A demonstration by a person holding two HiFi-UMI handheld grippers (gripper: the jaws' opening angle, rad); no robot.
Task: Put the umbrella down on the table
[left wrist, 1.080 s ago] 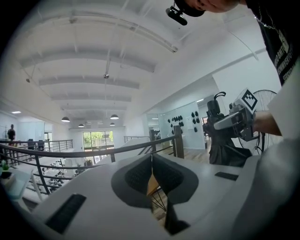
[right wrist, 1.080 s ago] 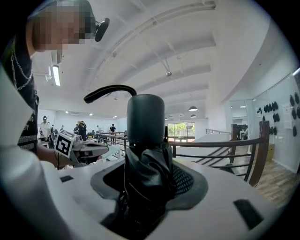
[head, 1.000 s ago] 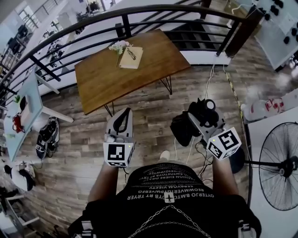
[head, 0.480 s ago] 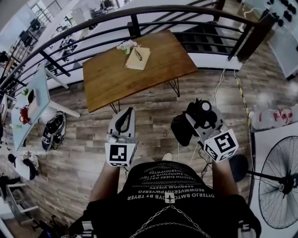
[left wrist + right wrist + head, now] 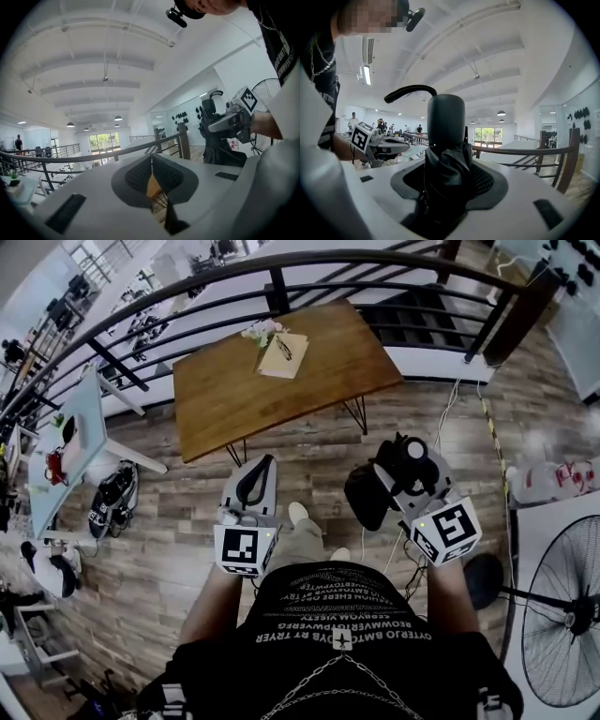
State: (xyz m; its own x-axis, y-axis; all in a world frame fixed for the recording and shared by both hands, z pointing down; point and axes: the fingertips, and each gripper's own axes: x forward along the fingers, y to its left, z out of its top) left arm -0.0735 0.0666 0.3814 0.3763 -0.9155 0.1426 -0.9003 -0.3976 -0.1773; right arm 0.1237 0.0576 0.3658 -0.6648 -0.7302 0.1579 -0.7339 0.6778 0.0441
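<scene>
My right gripper (image 5: 405,470) is shut on a black folded umbrella (image 5: 368,499), held above the wood floor short of the table. In the right gripper view the umbrella's fabric (image 5: 445,171) fills the jaws of the right gripper (image 5: 450,178), and its thick handle (image 5: 446,117) stands up with a wrist strap (image 5: 410,90) curling left. The brown wooden table (image 5: 300,395) stands ahead by the railing. My left gripper (image 5: 251,486) is beside the right one, shut and empty; its pads (image 5: 151,174) meet. The left gripper view shows the umbrella (image 5: 220,147) at the right.
On the table's far edge lie a notebook (image 5: 284,354) and small flowers (image 5: 262,331). A black railing (image 5: 187,292) curves behind the table. A standing fan (image 5: 562,610) is at the right, and bags (image 5: 111,502) and a white table (image 5: 66,460) at the left. Cables (image 5: 441,418) run over the floor.
The table has come a little nearer in the head view. A leg and shoe have stepped into view between the two grippers. Both grippers keep their grip and spacing.
</scene>
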